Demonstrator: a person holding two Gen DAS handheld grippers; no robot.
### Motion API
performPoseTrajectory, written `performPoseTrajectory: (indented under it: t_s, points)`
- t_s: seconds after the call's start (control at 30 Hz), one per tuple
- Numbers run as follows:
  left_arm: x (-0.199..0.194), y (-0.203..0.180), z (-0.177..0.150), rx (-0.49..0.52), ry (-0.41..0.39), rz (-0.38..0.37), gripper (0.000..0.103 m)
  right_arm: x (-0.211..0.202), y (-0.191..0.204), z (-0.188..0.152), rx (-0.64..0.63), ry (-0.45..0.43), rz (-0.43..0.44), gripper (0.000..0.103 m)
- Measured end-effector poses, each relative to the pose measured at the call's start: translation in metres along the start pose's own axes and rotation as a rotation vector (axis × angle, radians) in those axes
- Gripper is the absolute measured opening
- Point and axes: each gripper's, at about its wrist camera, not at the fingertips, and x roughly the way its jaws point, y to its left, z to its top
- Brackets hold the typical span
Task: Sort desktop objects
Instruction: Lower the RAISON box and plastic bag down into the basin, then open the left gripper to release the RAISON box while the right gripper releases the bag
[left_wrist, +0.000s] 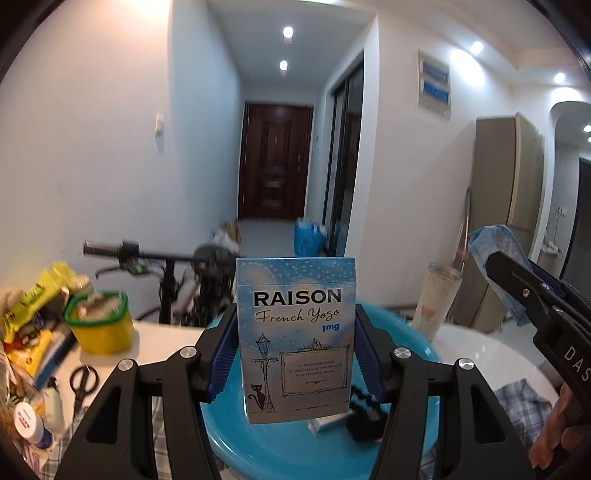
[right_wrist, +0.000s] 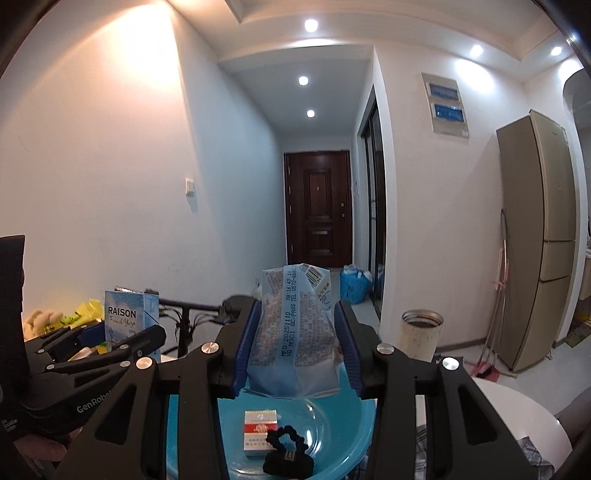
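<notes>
carrying two items over the blue basin (left_wrist: 424, 350), mid-sort

the left gripper (left_wrist: 295, 347) clamps an upright raison cigarette box (left_wrist: 295, 332); the right gripper (right_wrist: 295, 343) pinches a pale blue snack packet (right_wrist: 295, 332). both hang above the basin, where a red-and-white box (right_wrist: 260, 432) and a black hair tie (right_wrist: 288, 450) already lie. next likely calls for lowering each into the basin and parting the jaws

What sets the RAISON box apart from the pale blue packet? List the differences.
1. The RAISON box is a rigid carton with flat faces and square corners; the pale blue packet is a soft, crinkled pouch.
2. The RAISON box sits in the left gripper; the packet sits in the right gripper.
3. The box shows large lettering and a drawing; the packet shows dense small print and a barcode.

Shared: both are blue, held upright in the jaws above the blue basin.
</notes>
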Motion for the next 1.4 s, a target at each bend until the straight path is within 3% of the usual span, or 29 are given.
performPoseTrajectory:
  t_s: [0.37, 0.83, 1.1, 1.4]
  points:
    - [0.063, 0.015, -0.029, -0.042, 0.195, 0.040, 0.060, 0.060, -0.012, -0.044, 0.015, 0.224, -0.015, 0.041]
    - [0.102, 0.017, -0.055, -0.040, 0.356, 0.034, 0.060, 0.110, -0.014, -0.093, 0.020, 0.516, -0.003, 0.041]
    - [0.110, 0.004, -0.066, 0.007, 0.405, 0.061, 0.060, 0.122, -0.019, -0.106, 0.042, 0.582, -0.004, 0.041]
    - [0.113, -0.001, -0.070, 0.012, 0.427, 0.046, 0.060, 0.121, -0.017, -0.102, 0.043, 0.571, 0.003, 0.041]
